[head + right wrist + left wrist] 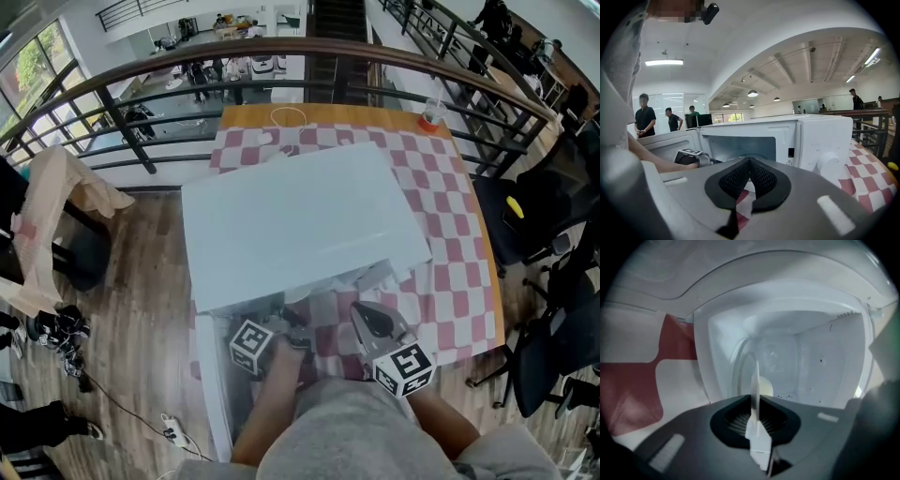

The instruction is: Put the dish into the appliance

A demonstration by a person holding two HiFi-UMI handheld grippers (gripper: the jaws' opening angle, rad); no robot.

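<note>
Left tongs (754,414) pinch thin white dish (755,380) edge-on at open white microwave's (291,220) mouth | I see the dish only in left gripper view; head view hides it | right tongs (749,161) closed, empty, over red-checked bench (450,216)

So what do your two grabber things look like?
The left gripper and the right gripper are smooth grey shells, rounded at the front. Their fingers are lined with black ribbing. Each one carries a white cube printed with black square markers. The person holding them wears a grey top.
</note>
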